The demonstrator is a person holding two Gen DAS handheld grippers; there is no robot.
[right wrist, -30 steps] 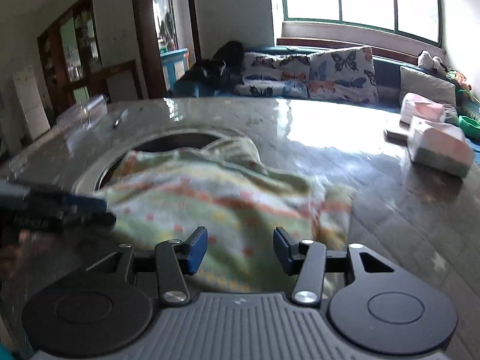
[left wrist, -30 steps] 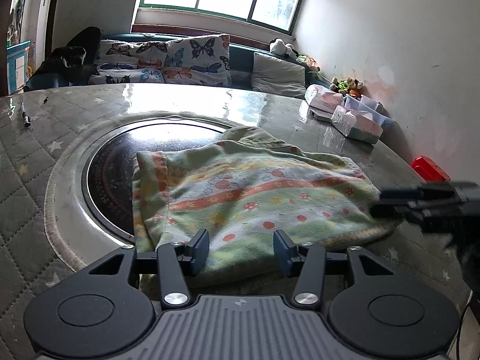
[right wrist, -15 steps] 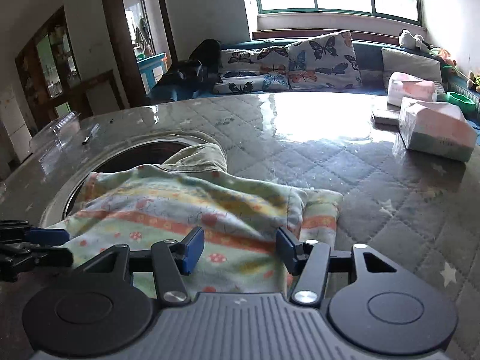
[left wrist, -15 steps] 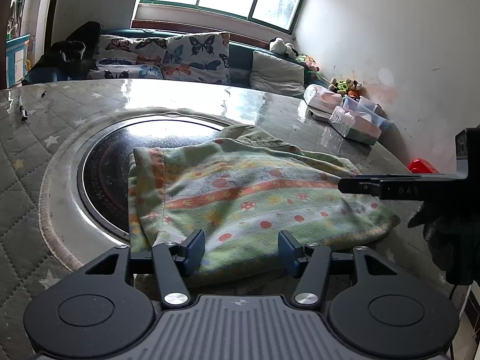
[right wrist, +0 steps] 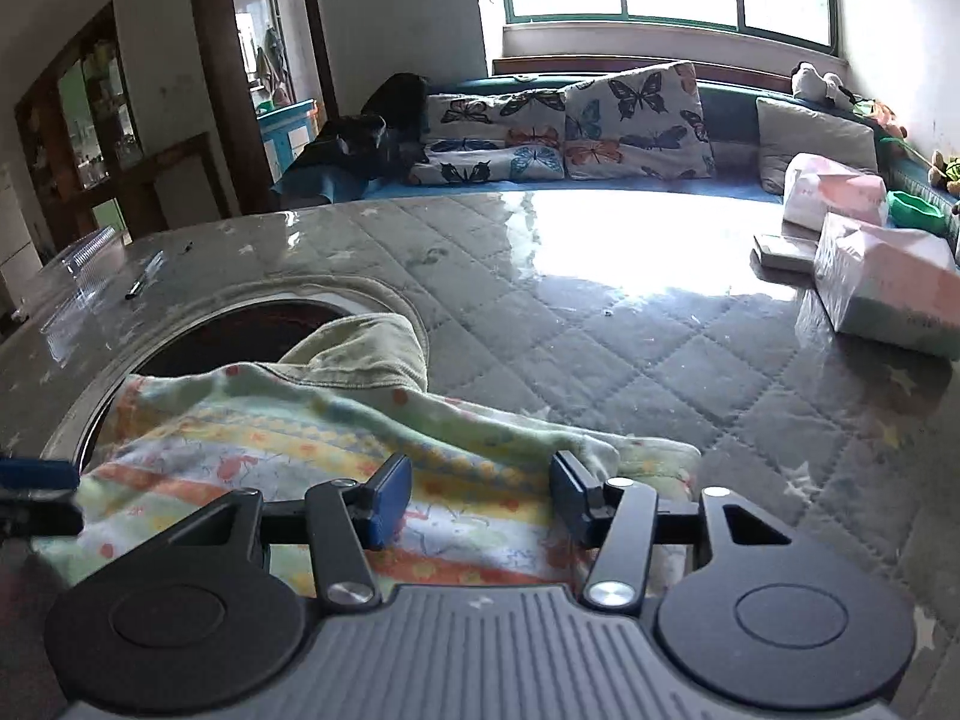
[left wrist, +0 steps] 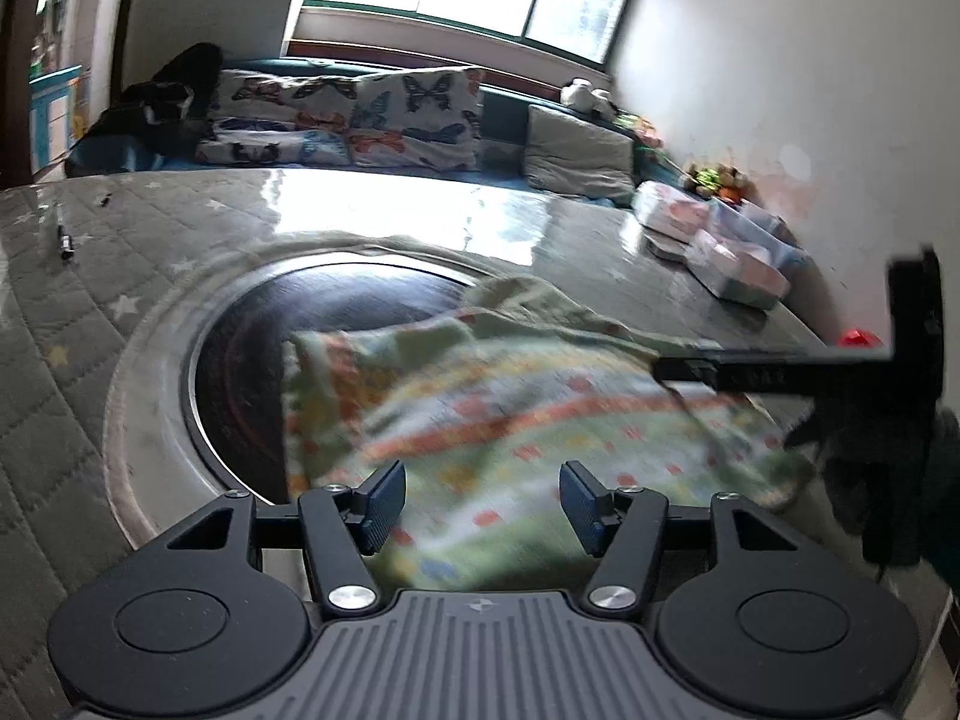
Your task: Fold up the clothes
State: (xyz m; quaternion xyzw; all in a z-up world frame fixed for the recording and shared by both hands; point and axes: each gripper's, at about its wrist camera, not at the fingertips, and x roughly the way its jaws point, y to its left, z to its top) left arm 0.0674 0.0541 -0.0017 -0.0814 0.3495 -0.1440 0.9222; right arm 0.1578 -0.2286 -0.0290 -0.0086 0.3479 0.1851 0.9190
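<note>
A folded green garment with orange and yellow stripes and small red prints (left wrist: 528, 414) lies on the table, partly over a dark round inset. A plain pale green part (right wrist: 366, 351) sticks out at its far side. My left gripper (left wrist: 477, 507) is open and empty at the garment's near edge. My right gripper (right wrist: 480, 501) is open and empty over the garment's right end (right wrist: 636, 462). The right gripper also shows side-on in the left wrist view (left wrist: 780, 369), above the cloth. The left gripper's fingertips (right wrist: 36, 474) show at the left edge of the right wrist view.
The quilted table cover (right wrist: 600, 324) runs around a dark round glass inset (left wrist: 336, 312). Tissue packs and boxes (right wrist: 882, 276) stand at the far right, a pen (right wrist: 144, 276) lies far left. A sofa with butterfly cushions (right wrist: 570, 120) is behind. A red object (left wrist: 861, 339) lies by the wall.
Both grippers have drawn back and risen a little from the garment. The right gripper has swung higher over the cloth's right side. The garment has stayed folded in place.
</note>
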